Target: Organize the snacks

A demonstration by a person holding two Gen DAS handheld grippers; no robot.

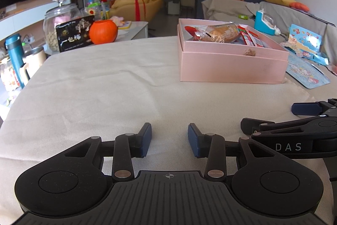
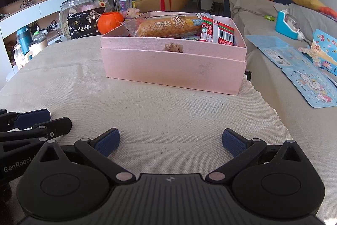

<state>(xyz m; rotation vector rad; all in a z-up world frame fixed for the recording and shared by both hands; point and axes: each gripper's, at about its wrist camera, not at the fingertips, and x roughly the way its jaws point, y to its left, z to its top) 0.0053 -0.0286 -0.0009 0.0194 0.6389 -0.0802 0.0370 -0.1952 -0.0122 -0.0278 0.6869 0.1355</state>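
Note:
A pink box (image 1: 231, 66) (image 2: 172, 69) stands on the cloth-covered table (image 1: 105, 88) (image 2: 168, 115). It holds a wrapped bread roll (image 2: 168, 27) (image 1: 221, 34), red-and-green snack packets (image 2: 219, 33) (image 1: 250, 36) and other wrappers. My left gripper (image 1: 169, 139) is open and empty, low over the cloth well in front of the box. My right gripper (image 2: 170, 141) is open wide and empty, also in front of the box. Each gripper shows at the edge of the other's view, the right one (image 1: 305, 119) and the left one (image 2: 31, 121).
At the table's far left stand an orange pumpkin pot (image 1: 103, 31) (image 2: 110, 22), a black snack bag (image 1: 74, 34) (image 2: 86, 23) and a glass jar (image 1: 56, 22) (image 2: 73, 12). Blue sticker cards (image 2: 305, 73) (image 1: 305, 71) lie on the sofa to the right. Cups (image 1: 23, 64) stand at the left.

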